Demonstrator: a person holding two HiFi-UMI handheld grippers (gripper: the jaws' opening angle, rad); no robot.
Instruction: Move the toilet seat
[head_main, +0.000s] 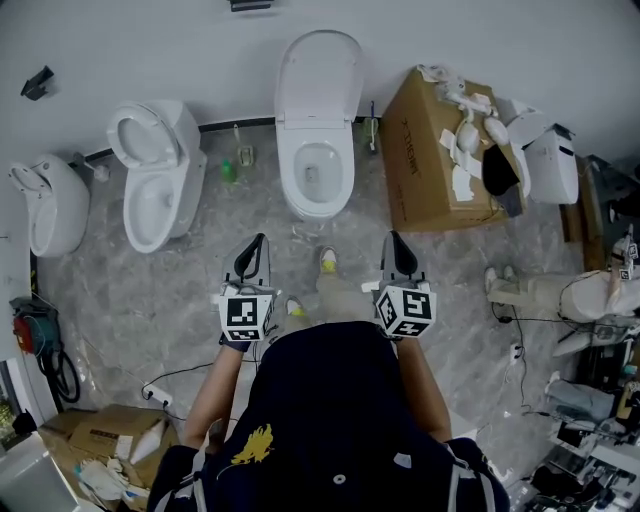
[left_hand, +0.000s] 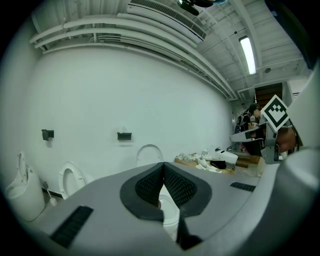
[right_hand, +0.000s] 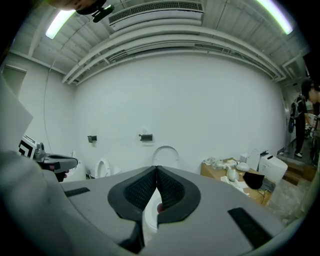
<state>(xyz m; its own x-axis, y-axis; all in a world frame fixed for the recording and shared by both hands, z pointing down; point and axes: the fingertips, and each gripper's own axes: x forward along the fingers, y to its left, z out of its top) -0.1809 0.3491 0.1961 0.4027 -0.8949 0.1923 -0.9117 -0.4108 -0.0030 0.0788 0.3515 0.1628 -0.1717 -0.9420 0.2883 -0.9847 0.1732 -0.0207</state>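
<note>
A white toilet (head_main: 318, 170) stands against the far wall in the middle of the head view, its lid and seat (head_main: 319, 78) raised against the wall. The same raised seat (left_hand: 149, 153) shows above the jaws in the left gripper view, and the seat (right_hand: 165, 155) likewise in the right gripper view. My left gripper (head_main: 258, 243) is shut and empty, a little short of the bowl on its left. My right gripper (head_main: 393, 239) is shut and empty too, short of the bowl on its right. Both point toward the toilet.
A second toilet (head_main: 155, 170) with its seat up stands to the left, and a white urinal-like fixture (head_main: 48, 205) further left. A cardboard box (head_main: 432, 155) with white parts on top sits right of the middle toilet. A cable (head_main: 165, 378) lies on the floor.
</note>
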